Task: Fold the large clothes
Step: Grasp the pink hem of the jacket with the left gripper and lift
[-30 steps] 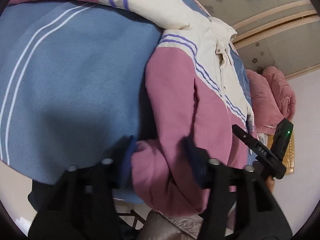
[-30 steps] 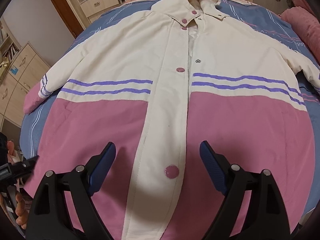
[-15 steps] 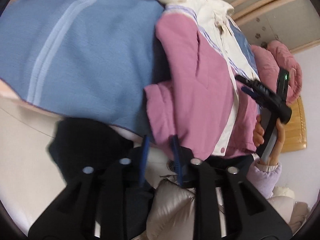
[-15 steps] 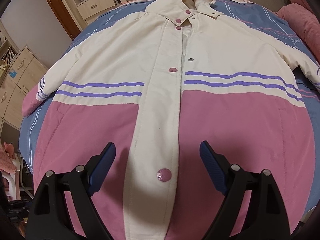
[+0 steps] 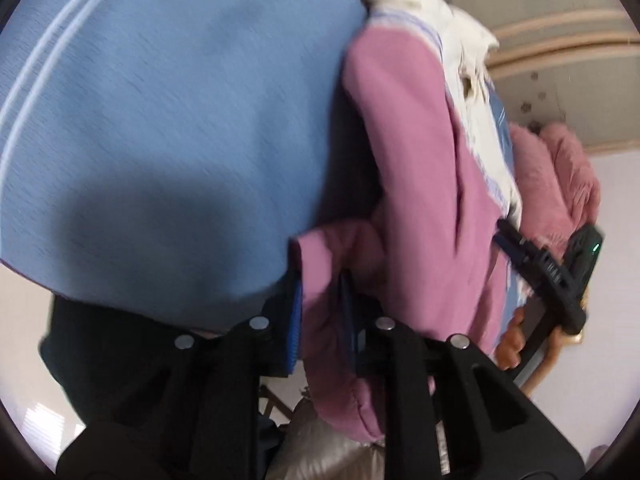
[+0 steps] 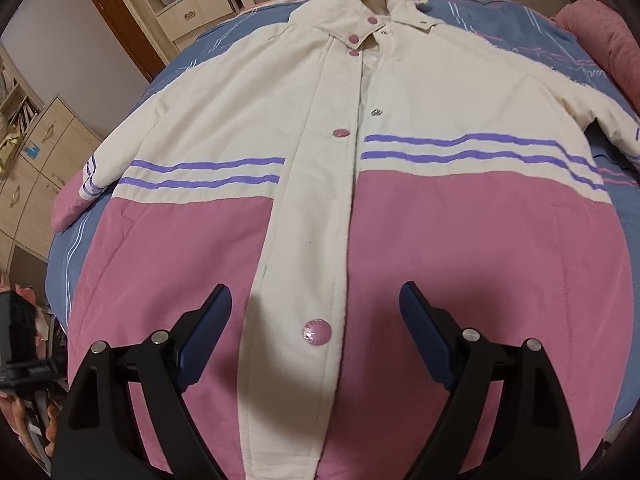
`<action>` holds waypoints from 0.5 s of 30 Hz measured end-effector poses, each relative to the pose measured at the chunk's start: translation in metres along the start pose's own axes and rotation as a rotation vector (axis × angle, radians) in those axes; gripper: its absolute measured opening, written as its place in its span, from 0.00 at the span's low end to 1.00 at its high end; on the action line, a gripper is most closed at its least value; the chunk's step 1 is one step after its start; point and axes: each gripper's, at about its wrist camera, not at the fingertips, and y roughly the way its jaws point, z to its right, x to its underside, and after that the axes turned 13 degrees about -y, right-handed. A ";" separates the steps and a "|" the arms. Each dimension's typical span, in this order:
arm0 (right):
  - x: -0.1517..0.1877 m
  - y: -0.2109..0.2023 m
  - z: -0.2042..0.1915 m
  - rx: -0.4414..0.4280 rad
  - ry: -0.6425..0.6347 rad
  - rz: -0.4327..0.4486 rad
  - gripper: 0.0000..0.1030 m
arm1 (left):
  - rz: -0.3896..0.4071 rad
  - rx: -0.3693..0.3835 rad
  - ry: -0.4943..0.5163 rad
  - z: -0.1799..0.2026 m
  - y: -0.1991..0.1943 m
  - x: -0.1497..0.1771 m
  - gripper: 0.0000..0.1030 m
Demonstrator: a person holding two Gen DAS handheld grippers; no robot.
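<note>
A big cream and pink coat point(image 6: 320, 208) is laid flat, front up, on a blue bedspread point(image 6: 500, 28), collar at the far end. Its pink hem corner is pinched between the closed fingers of the left gripper point(image 5: 320, 312) at the bed's edge. The right gripper point(image 6: 316, 332) is held wide open over the lower front, with 1 pink snap button point(image 6: 317, 332) seen between its fingers
</note>
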 end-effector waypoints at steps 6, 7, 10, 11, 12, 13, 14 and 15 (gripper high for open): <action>0.000 -0.001 0.008 -0.001 0.017 0.014 0.84 | -0.033 -0.072 0.126 0.019 -0.003 0.042 0.07; 0.001 -0.001 0.009 -0.003 0.017 0.014 0.84 | -0.051 -0.114 0.156 0.020 -0.001 0.051 0.07; 0.001 0.002 0.010 -0.004 0.017 0.012 0.84 | -0.041 -0.198 0.185 0.014 -0.008 0.063 0.07; 0.001 0.002 0.011 0.000 0.018 0.010 0.84 | -0.021 -0.199 0.181 0.014 -0.019 0.064 0.09; 0.001 0.001 0.012 0.005 0.018 0.010 0.84 | 0.009 -0.199 0.178 0.014 -0.033 0.063 0.14; 0.001 0.000 0.013 0.012 0.017 0.014 0.84 | 0.051 -0.231 0.185 0.017 -0.047 0.064 0.21; 0.000 -0.002 0.015 0.022 0.016 0.020 0.84 | 0.092 -0.287 0.196 0.021 -0.055 0.065 0.50; 0.000 -0.002 0.015 0.028 0.015 0.024 0.84 | 0.161 -0.358 0.211 0.028 -0.068 0.065 0.83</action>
